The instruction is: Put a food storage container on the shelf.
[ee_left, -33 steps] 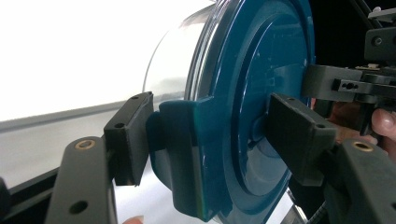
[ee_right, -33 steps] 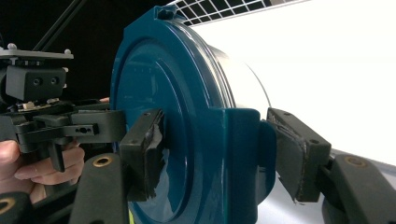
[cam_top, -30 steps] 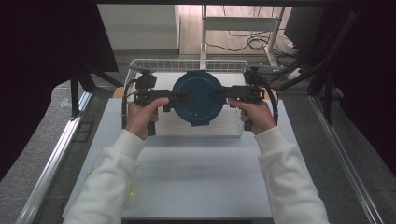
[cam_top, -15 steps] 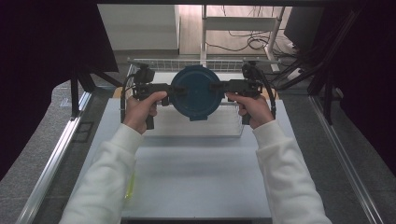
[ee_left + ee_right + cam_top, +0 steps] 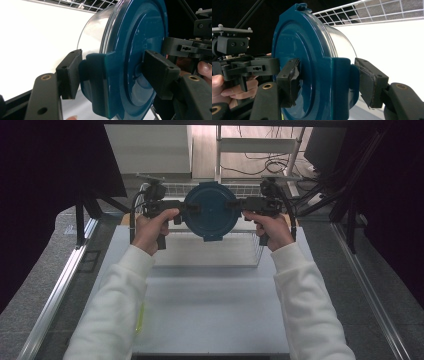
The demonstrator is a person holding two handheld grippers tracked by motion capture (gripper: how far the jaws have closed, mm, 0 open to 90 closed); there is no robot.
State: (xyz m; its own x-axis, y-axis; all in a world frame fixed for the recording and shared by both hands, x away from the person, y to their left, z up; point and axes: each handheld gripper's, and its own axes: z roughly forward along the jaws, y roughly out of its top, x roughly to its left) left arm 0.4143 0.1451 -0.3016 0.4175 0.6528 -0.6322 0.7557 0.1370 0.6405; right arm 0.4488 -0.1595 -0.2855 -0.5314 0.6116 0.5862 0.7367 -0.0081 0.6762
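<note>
A round clear container with a dark blue lid [image 5: 211, 215] hangs above the wire basket [image 5: 200, 266], held between both grippers. My left gripper [image 5: 187, 210] is shut on the lid's left edge. In the left gripper view, one pad [image 5: 70, 72] presses the lid's latch tab [image 5: 100, 82] and the other pad [image 5: 160, 72] bears on the lid's face [image 5: 135, 45]. My right gripper [image 5: 235, 206] is shut on the opposite edge. In the right gripper view its pads [image 5: 289, 80] clamp the other latch tab [image 5: 337, 82]. The clear body [image 5: 342, 42] points away from the lid.
The white wire basket stands at the far middle of the light table [image 5: 210, 315]. A small yellow-green thing [image 5: 141, 317] lies by the person's left sleeve. Dark stands and cables flank the table at both sides.
Both hands have carried the container up and farther from the person, from low over the basket to above its far rim. The grips have stayed the same.
</note>
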